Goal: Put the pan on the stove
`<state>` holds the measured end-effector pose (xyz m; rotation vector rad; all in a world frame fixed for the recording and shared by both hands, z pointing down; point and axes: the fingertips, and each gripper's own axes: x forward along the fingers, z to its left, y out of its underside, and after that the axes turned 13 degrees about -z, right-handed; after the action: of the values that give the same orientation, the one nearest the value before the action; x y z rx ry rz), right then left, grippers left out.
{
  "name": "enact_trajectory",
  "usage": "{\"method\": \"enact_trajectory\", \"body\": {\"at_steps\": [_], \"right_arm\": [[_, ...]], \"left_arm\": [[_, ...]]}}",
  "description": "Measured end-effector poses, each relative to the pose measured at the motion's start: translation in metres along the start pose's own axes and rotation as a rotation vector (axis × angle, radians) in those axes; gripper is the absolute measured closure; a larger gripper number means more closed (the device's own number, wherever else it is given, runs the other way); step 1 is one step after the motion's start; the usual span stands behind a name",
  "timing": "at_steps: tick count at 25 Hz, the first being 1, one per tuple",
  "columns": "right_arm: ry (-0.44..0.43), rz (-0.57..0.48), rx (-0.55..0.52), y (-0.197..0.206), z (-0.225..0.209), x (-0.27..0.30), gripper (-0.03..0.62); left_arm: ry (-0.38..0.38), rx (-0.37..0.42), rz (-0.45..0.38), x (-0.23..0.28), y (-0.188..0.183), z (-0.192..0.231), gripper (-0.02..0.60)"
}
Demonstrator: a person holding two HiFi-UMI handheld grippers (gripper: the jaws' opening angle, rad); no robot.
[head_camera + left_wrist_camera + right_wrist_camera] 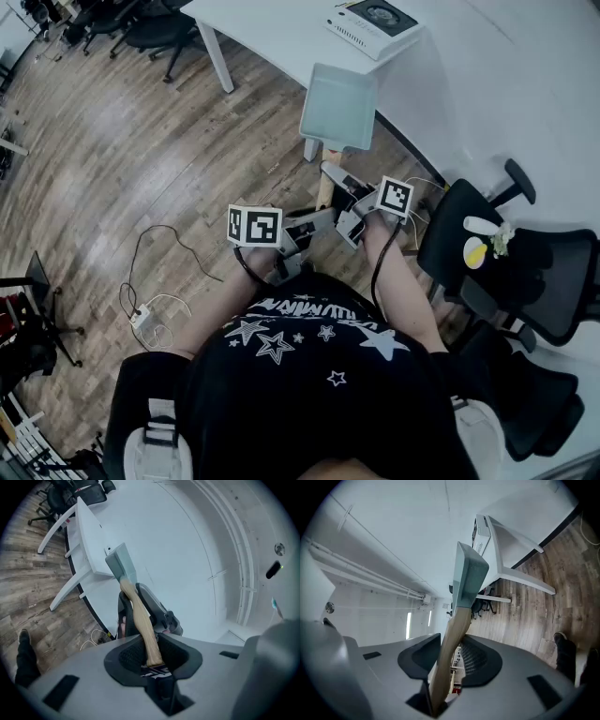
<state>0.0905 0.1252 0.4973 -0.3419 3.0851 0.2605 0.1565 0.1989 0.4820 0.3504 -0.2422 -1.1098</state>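
Room: wood plank floor, white surface across the 12 to 2 o'clock part of the head view, standing on white legs. Black office chairs were at 3 to 4 o'clock, with a white-and-yellow soft toy on one. More dark chairs were far off at 11 o'clock. A white cable with an adapter lay on the floor at 9 o'clock.

The stove, a flat white unit with a dark round top, sat on the surface at about 1 o'clock, near the edge.

The pan was square and pale green, with a wooden handle. It was held in the air at 12 o'clock, over the floor by the surface's edge, and was short of the stove and not touching it. Its open side faced up and the plain green bottom was in view.

Left claw was clenched on the butt end of the handle, pads on both sides. Right claw was clenched on the same handle, closer to the pan, with the handle running deep between its jaws. Both marker cubes faced up, just in front of the person's black star-print shirt.
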Motion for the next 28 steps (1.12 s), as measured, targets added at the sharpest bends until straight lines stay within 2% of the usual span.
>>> {"method": "enact_trajectory", "body": {"at_steps": [11, 21, 28], "right_arm": [[-0.008, 0.012, 0.007, -0.005, 0.001, 0.002, 0.459], [0.027, 0.014, -0.013, -0.005, -0.001, 0.0, 0.454], [0.005, 0.005, -0.018, -0.015, 0.001, 0.007, 0.454]], "left_arm": [[-0.018, 0.01, -0.004, 0.006, -0.002, 0.0, 0.488], [-0.03, 0.001, 0.007, 0.007, -0.002, -0.002, 0.488], [-0.023, 0.014, 0.016, 0.014, -0.01, -0.001, 0.488]]}}
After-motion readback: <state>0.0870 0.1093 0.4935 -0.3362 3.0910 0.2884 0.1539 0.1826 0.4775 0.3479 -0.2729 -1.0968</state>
